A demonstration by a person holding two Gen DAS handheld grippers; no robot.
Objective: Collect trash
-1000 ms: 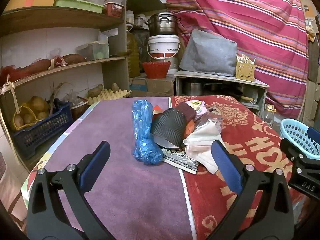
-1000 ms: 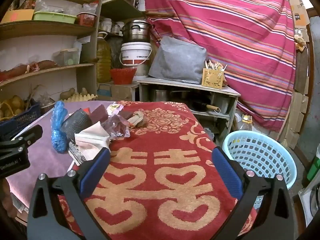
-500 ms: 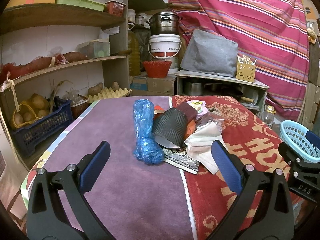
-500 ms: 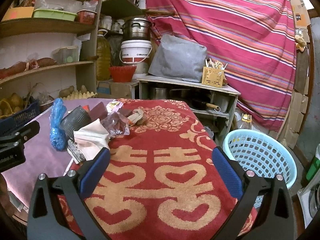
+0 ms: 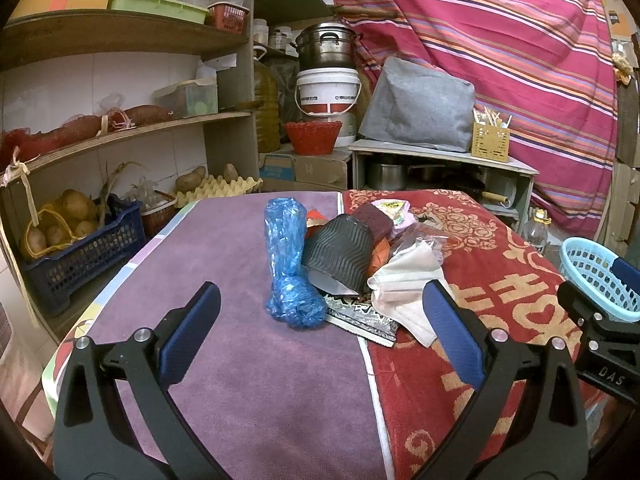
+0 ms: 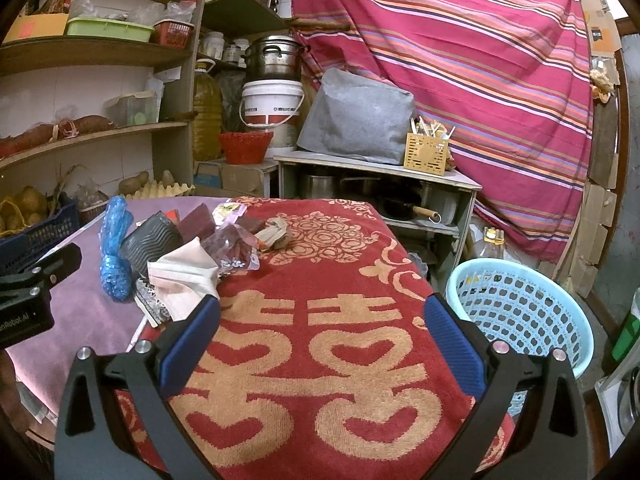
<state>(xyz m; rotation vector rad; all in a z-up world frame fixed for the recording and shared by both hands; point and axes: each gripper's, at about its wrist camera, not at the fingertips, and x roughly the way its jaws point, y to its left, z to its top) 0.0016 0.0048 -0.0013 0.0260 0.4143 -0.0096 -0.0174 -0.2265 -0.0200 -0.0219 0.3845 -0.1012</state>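
A worktop (image 5: 248, 360) covered in purple and red patterned cloth carries a heap of trash (image 5: 352, 264) at its middle. A pale blue plastic basket (image 6: 520, 316) stands beside it. Left hand-held gripper (image 5: 320, 320) and right hand-held gripper (image 6: 322, 320) both gape, empty.

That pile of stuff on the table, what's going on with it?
A person holds a gripper in each hand, clearing trash. The left gripper and right gripper are both open and empty, short of the pile. A crumpled blue plastic bag, a black ribbed cup and a white face mask lie untouched on the cloth-covered table. A light blue plastic basket waits beside it.
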